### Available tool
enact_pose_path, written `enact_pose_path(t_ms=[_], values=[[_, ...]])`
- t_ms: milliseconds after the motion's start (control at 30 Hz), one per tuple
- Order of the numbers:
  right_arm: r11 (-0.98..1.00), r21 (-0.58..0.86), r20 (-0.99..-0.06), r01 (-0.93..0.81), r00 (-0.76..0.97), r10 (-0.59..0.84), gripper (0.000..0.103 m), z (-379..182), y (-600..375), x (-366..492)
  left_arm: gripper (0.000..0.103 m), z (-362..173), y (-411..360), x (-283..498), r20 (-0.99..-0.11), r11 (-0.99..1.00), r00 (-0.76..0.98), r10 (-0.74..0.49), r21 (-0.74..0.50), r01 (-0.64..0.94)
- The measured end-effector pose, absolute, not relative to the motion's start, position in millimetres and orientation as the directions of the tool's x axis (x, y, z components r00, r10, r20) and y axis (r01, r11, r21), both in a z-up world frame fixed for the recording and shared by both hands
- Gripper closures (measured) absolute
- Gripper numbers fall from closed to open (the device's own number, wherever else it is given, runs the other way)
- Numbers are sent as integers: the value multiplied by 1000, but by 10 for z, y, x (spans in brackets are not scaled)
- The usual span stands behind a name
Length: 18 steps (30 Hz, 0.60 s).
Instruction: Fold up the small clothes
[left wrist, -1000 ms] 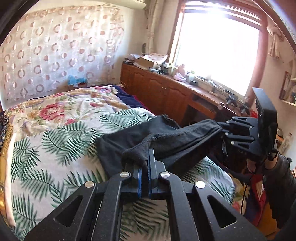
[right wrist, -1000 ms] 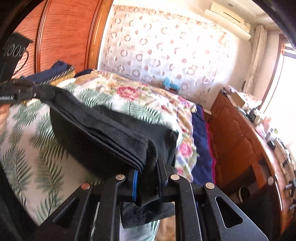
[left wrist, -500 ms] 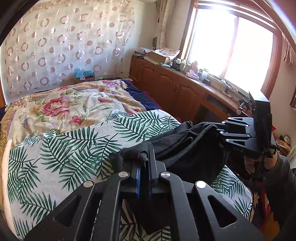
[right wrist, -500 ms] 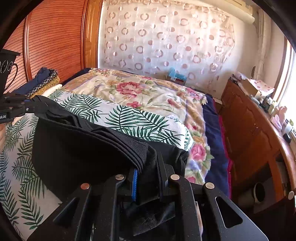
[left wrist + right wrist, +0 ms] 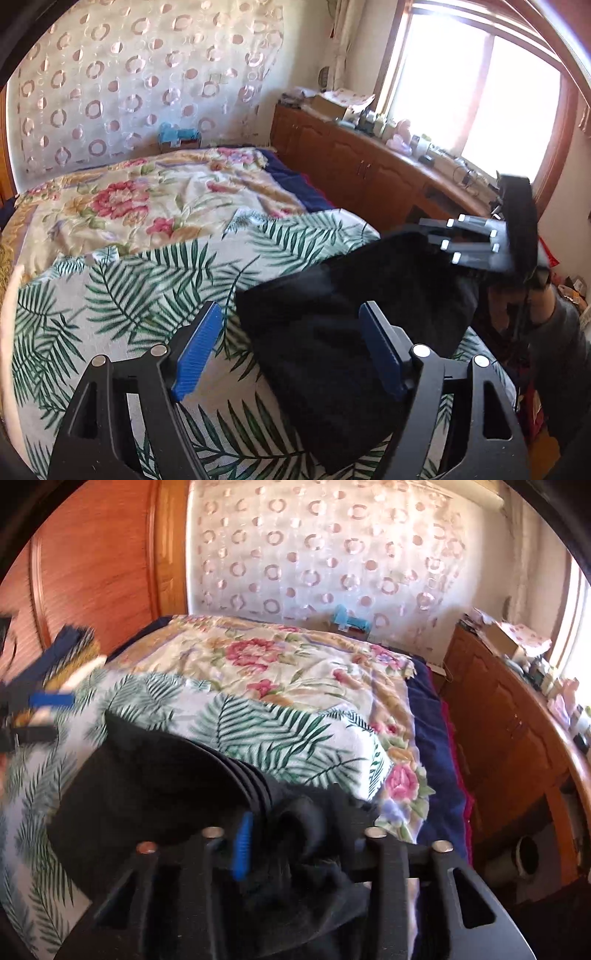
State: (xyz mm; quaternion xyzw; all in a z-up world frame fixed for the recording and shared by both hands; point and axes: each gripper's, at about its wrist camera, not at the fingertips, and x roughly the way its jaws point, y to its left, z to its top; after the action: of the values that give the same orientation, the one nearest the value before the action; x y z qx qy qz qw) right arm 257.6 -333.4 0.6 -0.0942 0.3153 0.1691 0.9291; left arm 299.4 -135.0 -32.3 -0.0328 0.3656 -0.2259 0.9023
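A folded black garment (image 5: 332,325) lies on the palm-leaf bedspread (image 5: 122,295) near the bed's right edge. My left gripper (image 5: 290,350) is open, its blue pads spread apart just above the garment's near end, holding nothing. My right gripper (image 5: 439,251) shows in the left wrist view at the garment's far corner. In the right wrist view the garment (image 5: 155,786) is bunched between the right gripper's (image 5: 295,834) jaws, which stand partly apart; whether they still pinch the cloth is unclear. The left gripper (image 5: 40,716) appears blurred at the left edge there.
A floral quilt (image 5: 155,192) covers the far half of the bed. A wooden cabinet (image 5: 354,166) with clutter runs under the window at the right. A wooden headboard (image 5: 92,565) and folded blue cloth (image 5: 70,642) are at the bed's left.
My left gripper has opened and let go of the black garment, which now lies flat on the bedspread. The right gripper's jaws have parted somewhat and lowered with the cloth.
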Motion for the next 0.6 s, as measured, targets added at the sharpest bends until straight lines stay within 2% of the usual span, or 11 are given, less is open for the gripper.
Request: enact_pose_path(t_ms=[67,200,300,467,600], values=[[937,-33,-607,-348,752,258,56,56,-3410,2639,25,-406,-1368,3018,-662,898,616,-426,-226,378],[979,-31,-582,-203,800,148,56,185,-3605,2706,25,-550,-1425,3067,-700,903,585,-409,-220,369],[977,31,-591,-210,784,188,56,216,-3702,2640,25,-663,-1450,3127,-726,901,550,-413,-238,363],[973,12,-603,-230,775,191,56,150,-3706,2349,26,-797,-1476,3241,-745,888,497,-445,-296,352],[973,23,-603,-228,773,195,56,143,-3797,2193,49,-857,-1527,3285,-740,866,463,-487,-340,368]])
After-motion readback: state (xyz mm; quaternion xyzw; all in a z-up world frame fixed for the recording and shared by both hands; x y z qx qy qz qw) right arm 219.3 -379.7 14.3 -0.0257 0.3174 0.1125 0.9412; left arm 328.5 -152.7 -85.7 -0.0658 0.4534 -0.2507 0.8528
